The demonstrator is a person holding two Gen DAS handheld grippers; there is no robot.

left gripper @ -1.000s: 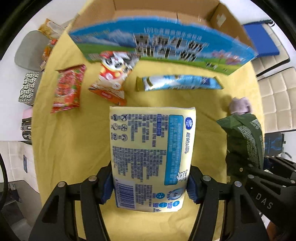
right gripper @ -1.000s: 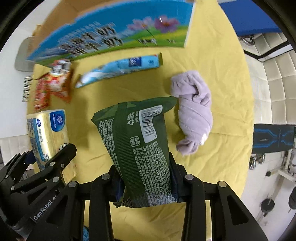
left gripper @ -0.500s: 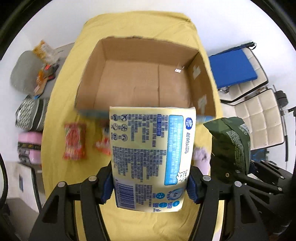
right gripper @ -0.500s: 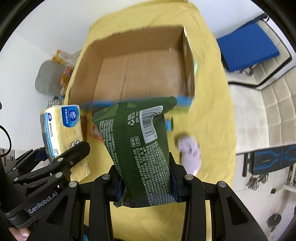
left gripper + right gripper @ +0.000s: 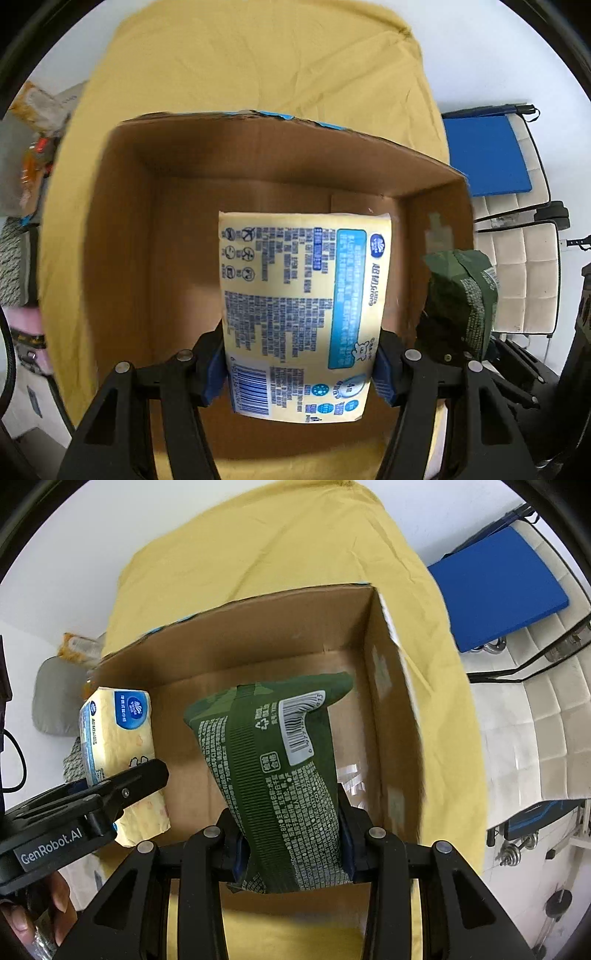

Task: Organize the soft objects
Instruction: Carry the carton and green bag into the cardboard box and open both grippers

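**Ana:** Blue pads on the left gripper [image 5: 300, 363] are clamped on both edges of the yellow tissue pack [image 5: 301, 314], low down near its barcode. The right gripper [image 5: 291, 840] is closed the same way on the green pouch [image 5: 280, 771], pinching its lower end so the rest sticks out ahead of the fingers.

**Ben:** And where are both packs?

**Ana:** In the air, side by side above the open cardboard box [image 5: 122, 240], which sits on the yellow tablecloth [image 5: 258, 62]. I see nothing lying on the box floor.

**Ben:** What could go wrong?

**Ana:** I'd judge the pouch the weaker hold. It's soft and gripped only at the bottom, so it could sag or slide out before it is low enough. Also, it hangs close to the box's right wall in the left wrist view; coming down there, it may catch on the rim and fold over the edge. The two grippers are near each other too, so opening both together could knock one pack into the other.

**Ben:** Anything else around?

**Ana:** A blue cushion [image 5: 495, 590] on a white chair [image 5: 524, 280] off to the right, and a grey seat [image 5: 51, 701] with snack packets to the left. Neither blocks the drop; only the box walls matter.
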